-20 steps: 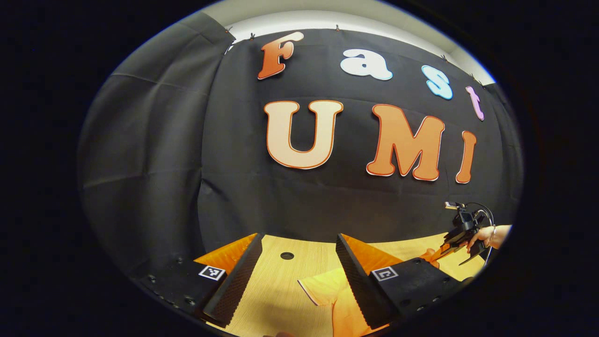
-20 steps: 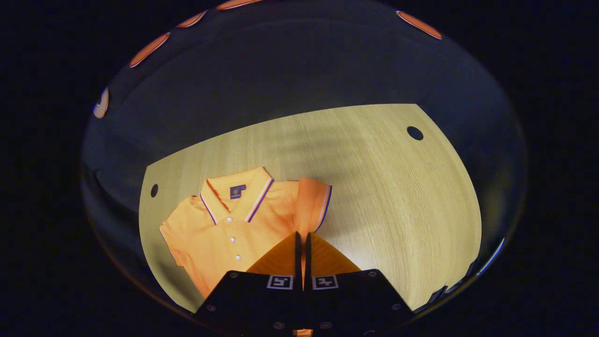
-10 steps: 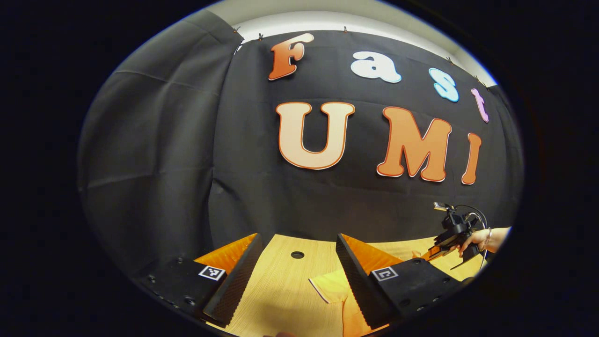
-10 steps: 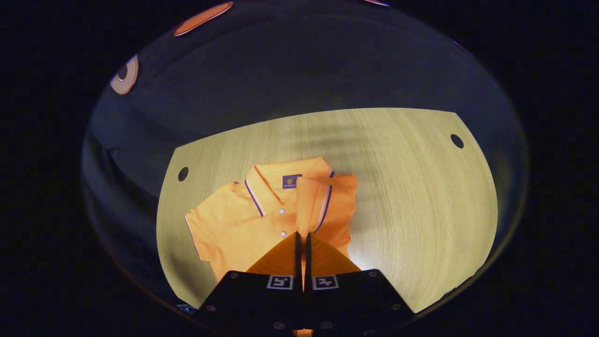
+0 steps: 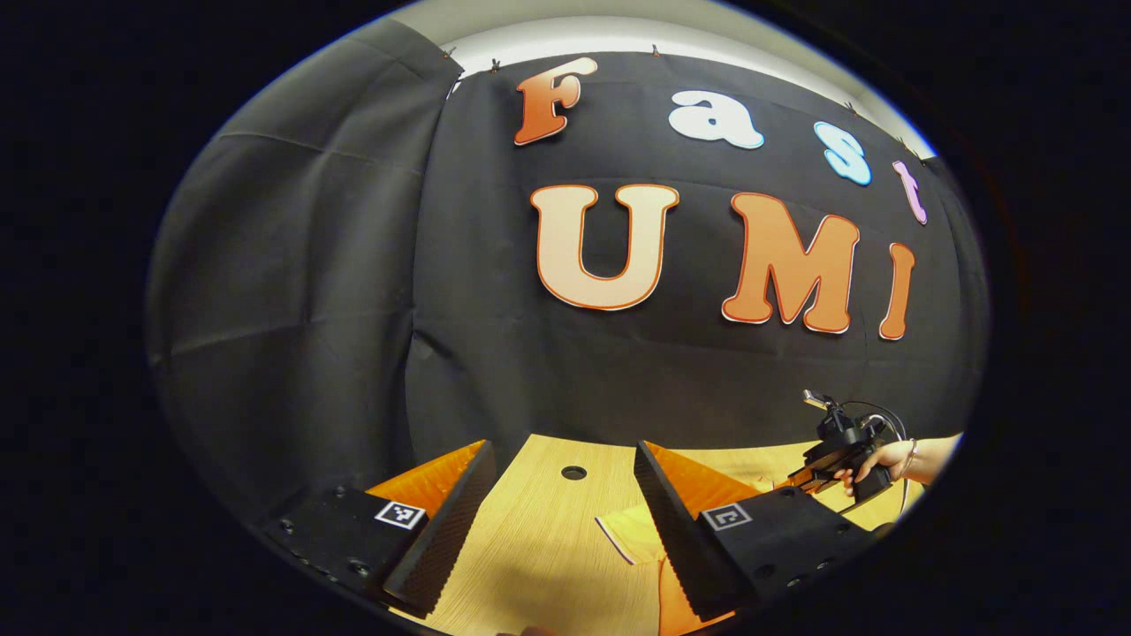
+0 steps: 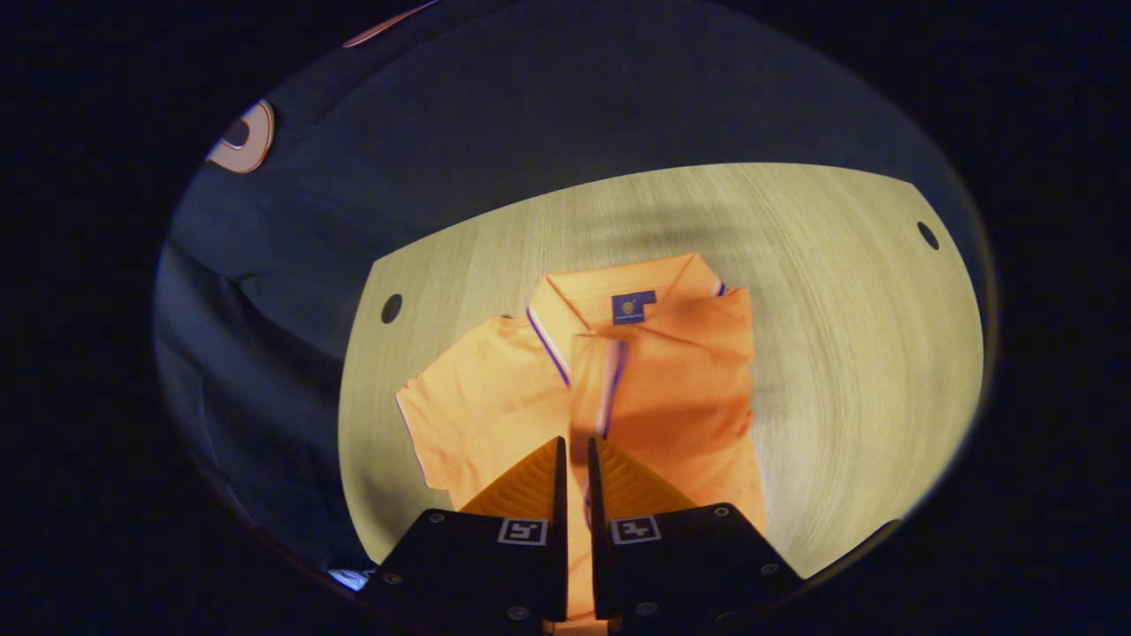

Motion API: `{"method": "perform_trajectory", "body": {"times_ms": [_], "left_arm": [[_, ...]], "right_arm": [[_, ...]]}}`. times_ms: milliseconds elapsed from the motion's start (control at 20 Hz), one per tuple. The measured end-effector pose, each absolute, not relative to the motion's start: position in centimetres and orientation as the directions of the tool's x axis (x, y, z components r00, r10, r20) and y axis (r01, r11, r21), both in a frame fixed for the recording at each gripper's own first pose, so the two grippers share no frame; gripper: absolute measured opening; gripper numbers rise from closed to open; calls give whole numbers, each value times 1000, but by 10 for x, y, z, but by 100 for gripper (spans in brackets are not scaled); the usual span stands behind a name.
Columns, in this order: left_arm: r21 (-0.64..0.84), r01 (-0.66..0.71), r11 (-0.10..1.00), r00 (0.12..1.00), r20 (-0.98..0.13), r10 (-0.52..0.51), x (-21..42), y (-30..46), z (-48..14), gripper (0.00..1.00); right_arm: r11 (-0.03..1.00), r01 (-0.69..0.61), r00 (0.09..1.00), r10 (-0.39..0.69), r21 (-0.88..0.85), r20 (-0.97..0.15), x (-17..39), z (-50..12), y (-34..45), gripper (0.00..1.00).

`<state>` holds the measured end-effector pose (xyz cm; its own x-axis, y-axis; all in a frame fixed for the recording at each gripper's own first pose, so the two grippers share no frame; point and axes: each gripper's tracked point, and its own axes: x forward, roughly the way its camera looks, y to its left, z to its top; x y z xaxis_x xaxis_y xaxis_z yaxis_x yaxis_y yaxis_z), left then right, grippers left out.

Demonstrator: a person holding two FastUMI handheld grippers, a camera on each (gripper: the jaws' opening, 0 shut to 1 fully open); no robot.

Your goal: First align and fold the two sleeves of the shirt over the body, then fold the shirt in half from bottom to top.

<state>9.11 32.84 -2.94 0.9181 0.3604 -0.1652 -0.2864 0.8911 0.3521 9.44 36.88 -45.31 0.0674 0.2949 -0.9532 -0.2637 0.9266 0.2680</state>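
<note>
An orange polo shirt (image 6: 482, 402) lies face up on the wooden table (image 6: 839, 309), its collar (image 6: 618, 287) toward the far wall. One sleeve (image 6: 671, 371) is folded over the chest, its striped cuff (image 6: 610, 380) blurred. My right gripper (image 6: 574, 442) hovers over the shirt's middle, shut on that sleeve's cloth with a thin gap between the fingers. The other sleeve (image 6: 424, 424) lies flat, spread outward. My left gripper (image 5: 563, 449) stands open low over the table, and that sleeve's edge (image 5: 632, 534) rests beside its right finger. The right gripper (image 5: 826, 464) also appears farther off, held by a hand (image 5: 892, 459).
The black cloth wall (image 5: 309, 309) rises close behind the table's far edge. Round holes sit in the tabletop near its corners (image 6: 391, 307) (image 6: 928, 235), and one lies just ahead of the left gripper (image 5: 573, 473). Bare wood stretches to the shirt's right (image 6: 866, 371).
My right gripper has carried the sleeve from beside the shirt over onto its chest, and its fingers stand slightly wider apart. The left gripper stayed open and barely shifted.
</note>
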Motion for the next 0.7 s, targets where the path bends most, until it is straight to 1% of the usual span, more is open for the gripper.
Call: {"method": "perform_trajectory", "body": {"times_ms": [50, 100, 150, 200, 250, 300, 350, 400, 450, 700], "left_arm": [[353, -286, 891, 918, -165, 360, 89, 329, -30, 97], [355, -286, 890, 918, -165, 361, 89, 328, -29, 97], [354, -287, 890, 917, -167, 362, 91, 329, -30, 98], [352, -287, 891, 916, -170, 362, 92, 329, -32, 98], [348, -287, 893, 916, -174, 362, 92, 329, -33, 98], [344, -286, 894, 916, -177, 361, 94, 328, -34, 97], [341, -284, 896, 916, -178, 359, 94, 327, -34, 97], [342, -287, 895, 915, -179, 362, 95, 326, -33, 98], [339, -289, 895, 915, -178, 362, 97, 326, -33, 97], [329, -255, 909, 926, -188, 328, 107, 311, -33, 97]], "right_arm": [[917, -257, 57, 328, 304, -943, 91, -452, 377, 16], [910, -257, 53, 351, 326, -935, 90, -451, 382, 31], [904, -265, 61, 364, 336, -930, 89, -449, 385, 42], [901, -275, 77, 369, 336, -926, 91, -447, 386, 63], [901, -279, 91, 371, 334, -924, 93, -444, 387, 80], [904, -279, 107, 363, 323, -926, 97, -440, 385, 88], [909, -282, 129, 352, 307, -927, 100, -439, 381, 99], [913, -289, 156, 341, 287, -927, 105, -435, 377, 100], [915, -300, 185, 333, 270, -924, 110, -431, 373, 99], [928, -342, 369, 277, 148, -887, 137, -393, 344, 99]]}}
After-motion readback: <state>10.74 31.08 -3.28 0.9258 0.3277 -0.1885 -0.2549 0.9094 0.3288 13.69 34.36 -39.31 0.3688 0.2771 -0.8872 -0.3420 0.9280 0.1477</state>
